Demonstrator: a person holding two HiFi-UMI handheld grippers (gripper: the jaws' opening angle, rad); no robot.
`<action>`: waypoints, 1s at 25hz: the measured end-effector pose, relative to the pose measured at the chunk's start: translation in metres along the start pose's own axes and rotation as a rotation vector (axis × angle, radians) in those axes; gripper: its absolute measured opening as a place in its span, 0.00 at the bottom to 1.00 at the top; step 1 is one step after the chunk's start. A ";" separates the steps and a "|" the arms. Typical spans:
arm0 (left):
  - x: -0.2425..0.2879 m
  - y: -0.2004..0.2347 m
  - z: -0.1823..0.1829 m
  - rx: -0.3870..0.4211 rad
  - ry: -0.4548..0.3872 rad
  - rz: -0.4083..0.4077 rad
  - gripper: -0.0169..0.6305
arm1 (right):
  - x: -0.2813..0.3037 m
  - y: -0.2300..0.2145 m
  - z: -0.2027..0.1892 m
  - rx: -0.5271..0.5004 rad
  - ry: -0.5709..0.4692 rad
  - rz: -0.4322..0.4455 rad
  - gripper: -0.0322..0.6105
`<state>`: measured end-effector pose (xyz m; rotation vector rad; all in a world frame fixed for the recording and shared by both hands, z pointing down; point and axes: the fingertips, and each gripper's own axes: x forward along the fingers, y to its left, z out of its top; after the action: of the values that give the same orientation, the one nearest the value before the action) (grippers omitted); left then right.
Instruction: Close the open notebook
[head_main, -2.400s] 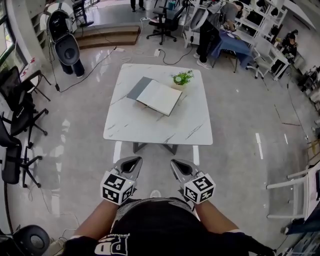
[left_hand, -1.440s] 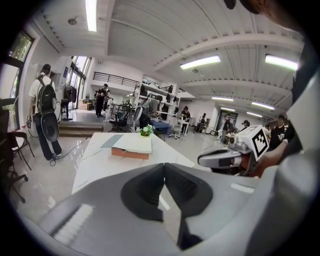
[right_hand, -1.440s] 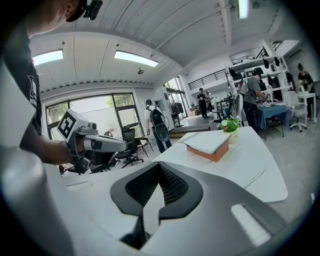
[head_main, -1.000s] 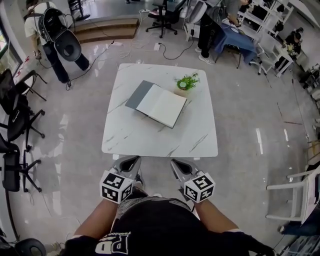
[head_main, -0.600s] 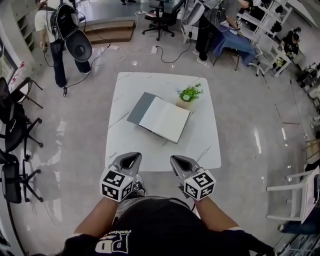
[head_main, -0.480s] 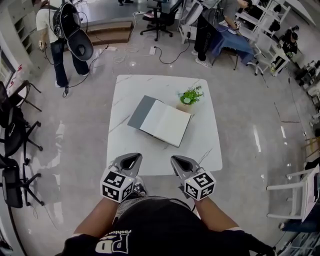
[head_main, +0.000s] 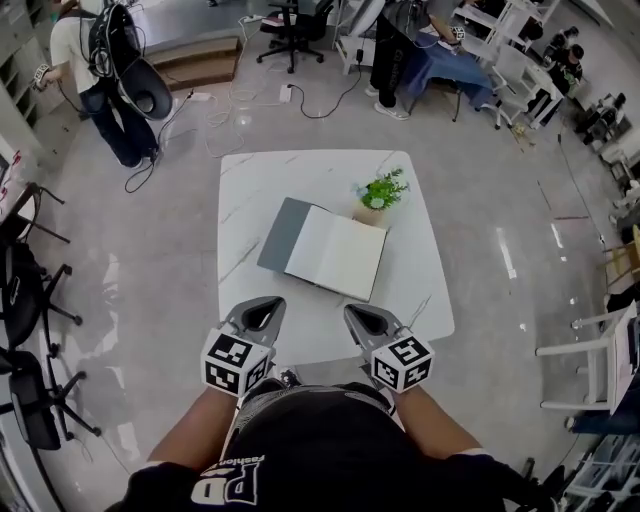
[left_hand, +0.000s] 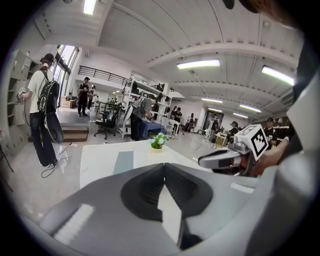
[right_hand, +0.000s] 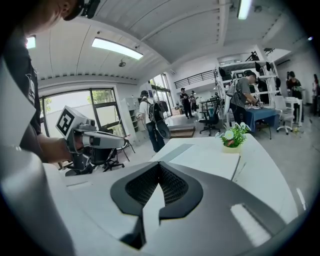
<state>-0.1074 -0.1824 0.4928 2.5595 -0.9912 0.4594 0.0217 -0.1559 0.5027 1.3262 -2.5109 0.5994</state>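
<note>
Grey-covered white-paged notebook lies open on the white marble table, green potted plant beside it; left gripper and right gripper at the table's near edge, jaws together, empty

- The table has a white, marble-look top, smooth and glossy, with thin grey veins.
- The notebook has matt off-white paper pages and a matt grey cover.
- The floor is pale, polished and shiny with reflections.
- The left gripper and right gripper have smooth matt grey plastic shells; their inner jaw faces are black and finely ribbed.
- The marker cubes carry flat black-and-white print.
</note>
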 end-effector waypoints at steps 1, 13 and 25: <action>0.003 0.001 0.000 0.005 0.002 -0.014 0.12 | 0.004 -0.001 -0.001 0.006 0.002 -0.008 0.05; 0.029 0.006 0.002 0.010 0.020 -0.066 0.12 | 0.010 -0.015 0.004 0.013 0.010 -0.041 0.05; 0.049 -0.001 0.020 -0.028 -0.012 0.049 0.12 | 0.013 -0.050 0.034 -0.046 -0.008 0.055 0.05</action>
<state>-0.0695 -0.2187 0.4953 2.5210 -1.0587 0.4409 0.0553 -0.2063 0.4896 1.2493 -2.5589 0.5453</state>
